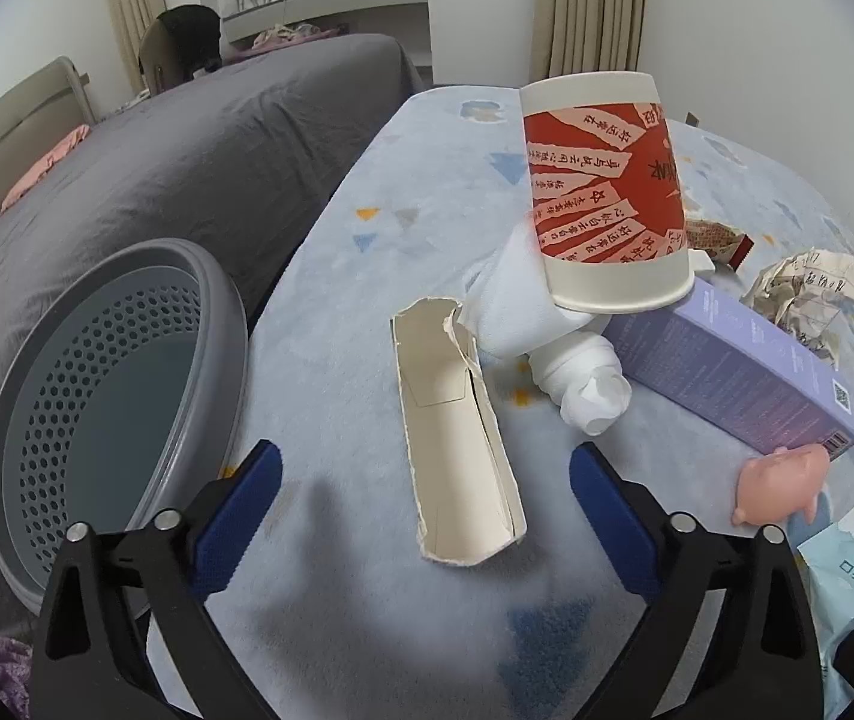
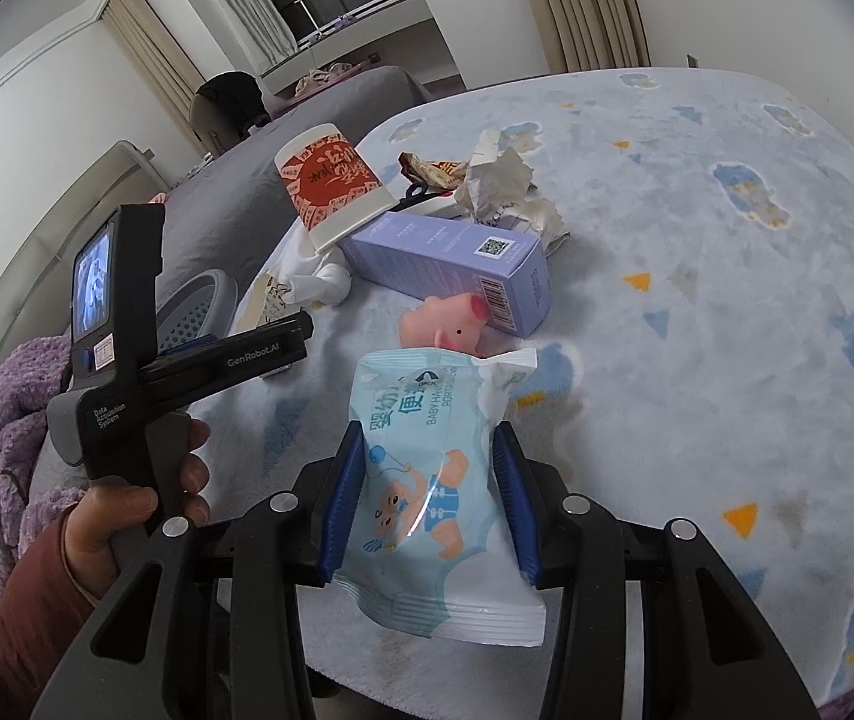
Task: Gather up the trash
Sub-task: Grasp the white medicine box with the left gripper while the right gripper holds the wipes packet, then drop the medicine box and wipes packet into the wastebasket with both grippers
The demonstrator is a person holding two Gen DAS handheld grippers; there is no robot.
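Torn cream cardboard strip [image 1: 457,432] lay lower centre, between spread left gripper [image 1: 424,507] pads, untouched; right gripper [image 2: 430,501] clamped blue-white wipes packet [image 2: 436,480]. Next: close, carry to grey perforated basket [image 1: 109,396], lower left.

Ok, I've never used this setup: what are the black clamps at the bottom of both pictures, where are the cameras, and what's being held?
No robot arm here: a person holds a hand-squeezed gripper in each hand, and each carries a fisheye camera looking along its blue-padded jaws.

Left camera view: the left gripper stands open over a torn cardboard piece without pressing it. Beside it are a grey perforated bin, white tissue, a red paper cup, a purple box, crumpled paper and a pink toy pig, all on a light blue blanket.

Right camera view: the right gripper is clamped on a baby wipes packet. The hand at left holds the other gripper.
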